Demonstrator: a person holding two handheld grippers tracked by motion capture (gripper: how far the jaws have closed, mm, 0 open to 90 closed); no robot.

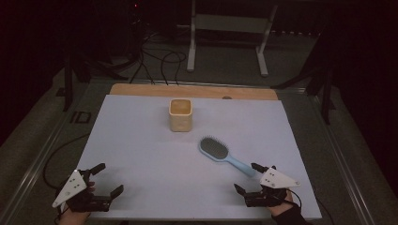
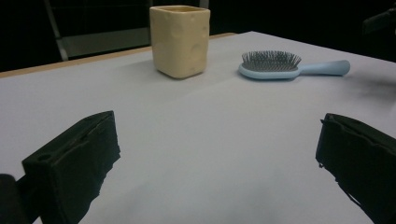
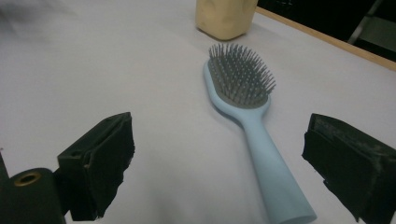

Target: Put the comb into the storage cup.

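High view: both tools sit at the near edge of the worktop [image 1: 141,140], which has a pale sheet over it. Left tool [image 1: 109,178] at bottom left, jaws wide apart, nothing btwn them. Right tool [image 1: 248,177] at bottom right, jaws also wide apart, empty.

Hairbrush [image 1: 224,155], light blue w/ grey bristles facing up, lies flat on the worktop right of centre. Its handle runs diagonally toward the right tool; handle end is just beside that tool's far jaw, not touching as far as I can tell.

Right gripper view: hairbrush handle [image 3: 275,177] lies btwn the two open jaws, closer to the right-hand one.

Cream square cup [image 1: 180,115] stands upright behind the hairbrush, near mid worktop, apart from it.
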